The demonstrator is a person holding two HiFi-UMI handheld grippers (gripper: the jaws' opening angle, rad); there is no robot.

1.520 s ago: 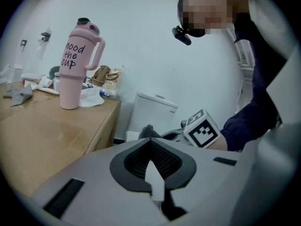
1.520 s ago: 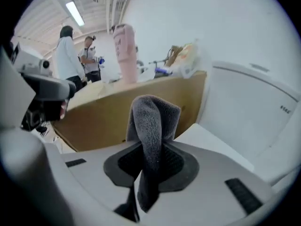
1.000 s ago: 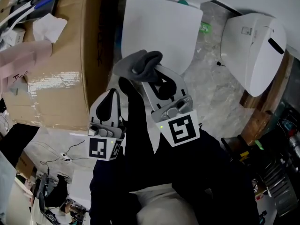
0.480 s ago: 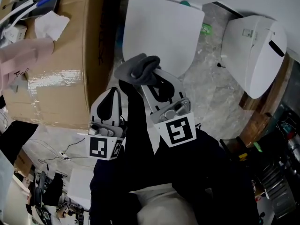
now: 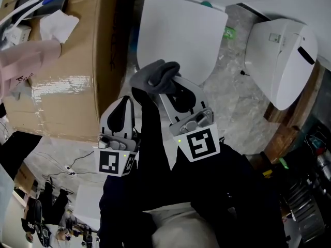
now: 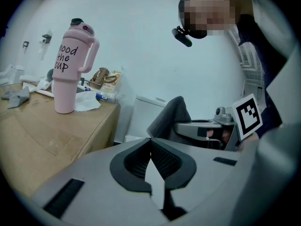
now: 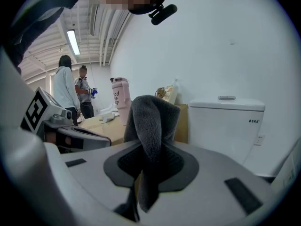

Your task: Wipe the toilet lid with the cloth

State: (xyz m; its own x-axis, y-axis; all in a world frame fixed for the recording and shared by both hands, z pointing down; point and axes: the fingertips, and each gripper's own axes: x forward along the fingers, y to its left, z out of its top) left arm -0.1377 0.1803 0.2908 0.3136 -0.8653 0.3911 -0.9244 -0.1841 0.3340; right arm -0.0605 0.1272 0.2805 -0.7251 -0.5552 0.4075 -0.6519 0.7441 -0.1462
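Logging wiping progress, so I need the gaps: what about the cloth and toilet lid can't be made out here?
- Whether the cloth touches the toilet lid: head view looks straight down; height unreadable.
- Lid's near edge: head view, covered by cloth and right gripper.
- Lid: right gripper view, hidden behind the gripper body; only the tank shows.
- Tank label: right gripper view, too small.

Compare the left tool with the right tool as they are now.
The left tool has its jaws together on nothing; the right tool grips a dark grey fleecy cloth. In the head view the right tool reaches nearer the white toilet lid than the left tool. Both carry a black-and-white marker cube.
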